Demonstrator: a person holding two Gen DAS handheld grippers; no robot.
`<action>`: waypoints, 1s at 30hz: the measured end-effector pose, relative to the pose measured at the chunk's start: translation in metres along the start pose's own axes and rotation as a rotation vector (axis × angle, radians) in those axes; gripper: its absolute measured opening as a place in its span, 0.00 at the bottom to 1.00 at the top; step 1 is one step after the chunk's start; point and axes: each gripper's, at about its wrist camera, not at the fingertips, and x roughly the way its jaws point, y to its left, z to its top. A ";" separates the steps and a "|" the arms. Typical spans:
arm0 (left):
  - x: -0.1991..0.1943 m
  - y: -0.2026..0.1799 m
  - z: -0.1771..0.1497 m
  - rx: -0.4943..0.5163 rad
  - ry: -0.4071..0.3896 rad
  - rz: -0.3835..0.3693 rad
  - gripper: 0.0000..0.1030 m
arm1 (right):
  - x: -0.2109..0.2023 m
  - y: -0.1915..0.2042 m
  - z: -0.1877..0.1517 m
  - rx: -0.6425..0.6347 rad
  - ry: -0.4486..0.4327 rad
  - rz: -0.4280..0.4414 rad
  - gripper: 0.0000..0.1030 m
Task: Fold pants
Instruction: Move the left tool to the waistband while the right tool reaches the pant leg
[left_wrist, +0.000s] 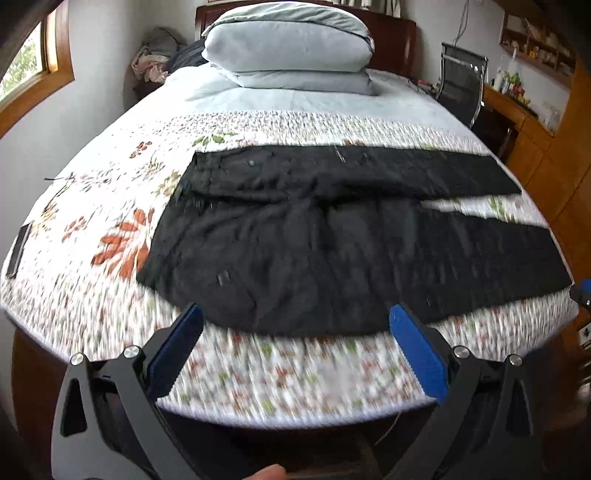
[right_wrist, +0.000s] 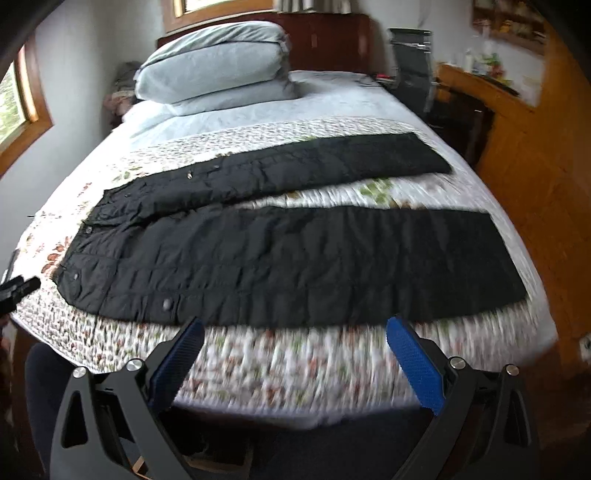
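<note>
Low in the left wrist view the left gripper (left_wrist: 295, 332) stands with its jaws wide, blue pads (left_wrist: 419, 354) bare and holding nothing, poised over the near edge of the bed (left_wrist: 295, 391). A fingertip shows at the very bottom of that frame. In the right wrist view the right gripper (right_wrist: 295, 339) is the same: jaws wide, nothing between them, just short of the quilt's edge.

The pants (left_wrist: 314, 251) lie flat across the middle of the frame on the floral quilt (left_wrist: 92, 206), waist toward the left, both legs running off to the right. The legs are spread apart, a strip of quilt showing between them on the right. The near leg reaches close to the lower edge of the bed.

At top centre a stack of pale pillows (left_wrist: 288, 48) rests against the dark headboard. A chair (left_wrist: 461, 77) and a wooden desk (left_wrist: 506, 107) sit at upper right, a window (left_wrist: 26, 62) at upper left. The near parts of both views are blurred
</note>
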 end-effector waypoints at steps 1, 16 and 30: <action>0.005 0.010 0.012 -0.005 -0.006 -0.008 0.98 | 0.010 -0.011 0.018 -0.014 0.009 0.018 0.97; 0.194 0.168 0.218 -0.137 0.182 0.006 0.98 | 0.172 -0.144 0.242 0.019 0.190 0.112 0.97; 0.173 0.174 0.110 -0.122 0.296 -0.056 0.98 | 0.143 -0.155 0.081 0.230 0.294 0.162 0.97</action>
